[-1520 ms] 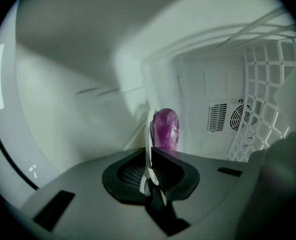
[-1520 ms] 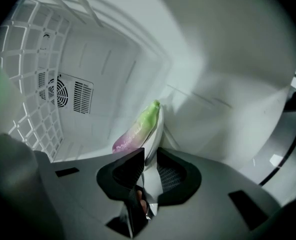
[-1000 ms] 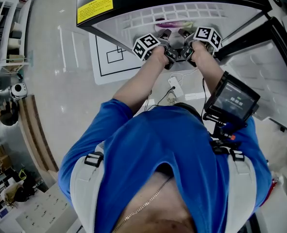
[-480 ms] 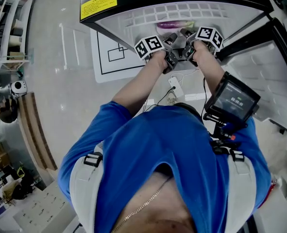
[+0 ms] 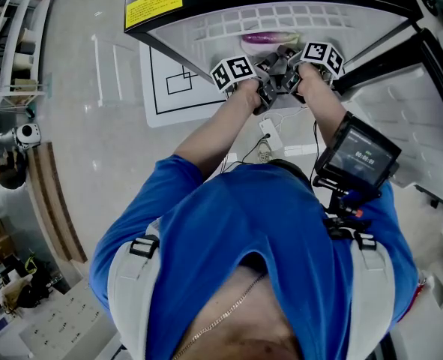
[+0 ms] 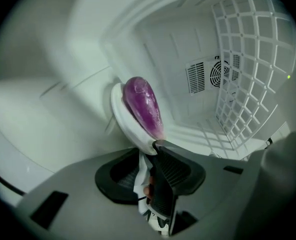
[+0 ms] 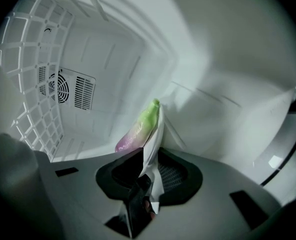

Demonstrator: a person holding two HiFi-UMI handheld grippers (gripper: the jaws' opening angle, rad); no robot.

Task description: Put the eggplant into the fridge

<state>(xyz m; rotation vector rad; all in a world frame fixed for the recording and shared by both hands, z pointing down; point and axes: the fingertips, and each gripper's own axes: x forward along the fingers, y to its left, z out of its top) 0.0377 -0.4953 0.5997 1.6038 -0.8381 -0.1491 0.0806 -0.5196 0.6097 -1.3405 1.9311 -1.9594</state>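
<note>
A purple eggplant (image 5: 270,37) with a green stem end (image 7: 149,115) lies on a white plate (image 6: 123,118) inside the open fridge (image 5: 206,36). My left gripper (image 5: 266,63) reaches in from the left; its jaws have just been opening and stand open (image 6: 146,158), with the plate's rim still between them. On the other side, my right gripper (image 5: 287,57) is shut on the plate's rim (image 7: 153,149). The plate stands steeply tilted in both gripper views, with the eggplant (image 6: 143,106) resting against it.
A white wire grid (image 6: 243,74) lines one side of the fridge, and a fan vent (image 7: 62,89) sits in its back wall. The fridge door (image 5: 423,126) hangs open at the right. A floor mat (image 5: 172,88) with black lines lies at the left.
My left gripper has shifted slightly right, toward the right gripper, and rolled a little. The right gripper and the eggplant have stayed where they were.
</note>
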